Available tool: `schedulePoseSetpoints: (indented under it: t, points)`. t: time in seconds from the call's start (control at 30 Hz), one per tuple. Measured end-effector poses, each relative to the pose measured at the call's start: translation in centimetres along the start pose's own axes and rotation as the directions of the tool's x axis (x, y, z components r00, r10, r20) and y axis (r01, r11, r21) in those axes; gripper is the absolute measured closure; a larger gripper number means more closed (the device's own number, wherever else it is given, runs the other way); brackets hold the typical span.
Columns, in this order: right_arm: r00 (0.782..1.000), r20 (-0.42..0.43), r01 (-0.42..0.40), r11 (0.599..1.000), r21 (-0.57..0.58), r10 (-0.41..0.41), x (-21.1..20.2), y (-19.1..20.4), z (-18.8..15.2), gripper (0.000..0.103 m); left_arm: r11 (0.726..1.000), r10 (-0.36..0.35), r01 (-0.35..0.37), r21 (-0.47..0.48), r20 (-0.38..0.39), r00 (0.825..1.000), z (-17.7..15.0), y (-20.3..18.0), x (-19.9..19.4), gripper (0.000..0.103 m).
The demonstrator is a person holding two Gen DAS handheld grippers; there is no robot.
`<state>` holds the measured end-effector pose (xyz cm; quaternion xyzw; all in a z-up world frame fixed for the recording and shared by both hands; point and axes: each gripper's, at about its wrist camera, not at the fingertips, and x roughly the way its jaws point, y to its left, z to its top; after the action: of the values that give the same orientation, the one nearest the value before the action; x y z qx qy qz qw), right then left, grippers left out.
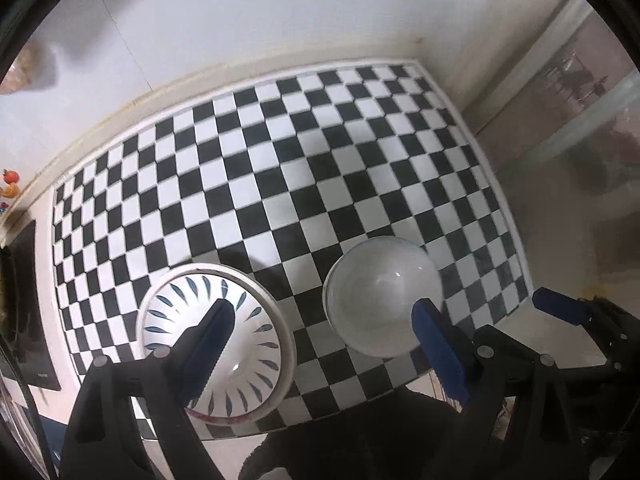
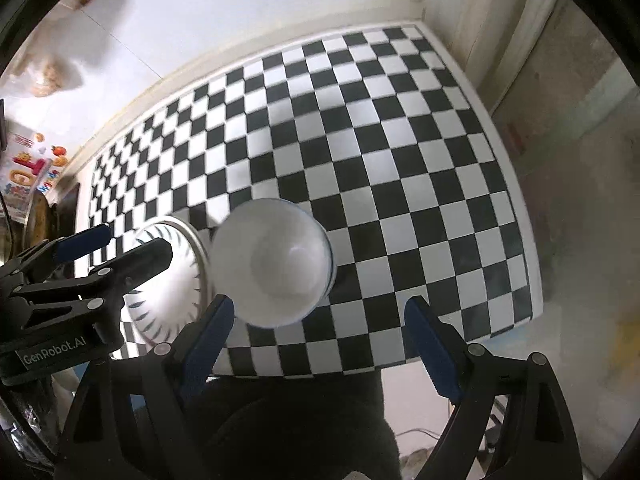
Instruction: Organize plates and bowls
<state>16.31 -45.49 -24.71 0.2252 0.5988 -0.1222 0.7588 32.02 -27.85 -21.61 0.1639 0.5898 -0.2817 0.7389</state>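
The surface (image 1: pixel 304 160) is covered by a black-and-white checkerboard cloth with a white border, and its far edge runs along a white wall (image 1: pixel 240 12) with a pale trim strip at the base. To the right of the surface lies a grey, mottled floor (image 2: pixel 580 220). Left of the surface, colourful fruit stickers (image 2: pixel 36 168) mark the wall, but their lettering is too small to read. The left tool (image 1: pixel 324 312) stands wide, with nothing between its blue pads, and it hangs above the near part of the surface pointing steeply down. Below its left finger sits the patterned bowl (image 1: pixel 216 336), white with dark leaf-shaped strokes radiating from the centre, nested in a white plate (image 1: pixel 286 344) whose rim shows around it. Below its right finger sits the plain white bowl (image 1: pixel 380 292), beside the patterned bowl and apart from it in this view. The right tool (image 2: pixel 316 320) also stands wide and empty, with the plain white bowl just ahead of its left finger. In the right wrist view, the left tool's body carries a label reading "GenRobot.AI" (image 2: pixel 54 352). A dark garment (image 2: pixel 288 428) fills the lower middle beneath both tools.
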Motion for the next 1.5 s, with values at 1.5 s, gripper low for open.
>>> schedulePoseSetpoints:
  t: [1.5]
  points:
    - [0.996, -0.091, 0.005, 0.988, 0.152, 0.009, 8.1, -4.0, 1.2, 0.013, 1.000, -0.011, 0.010, -0.006, -0.175, 0.984, 0.7, 0.7, 9.9, 0.050]
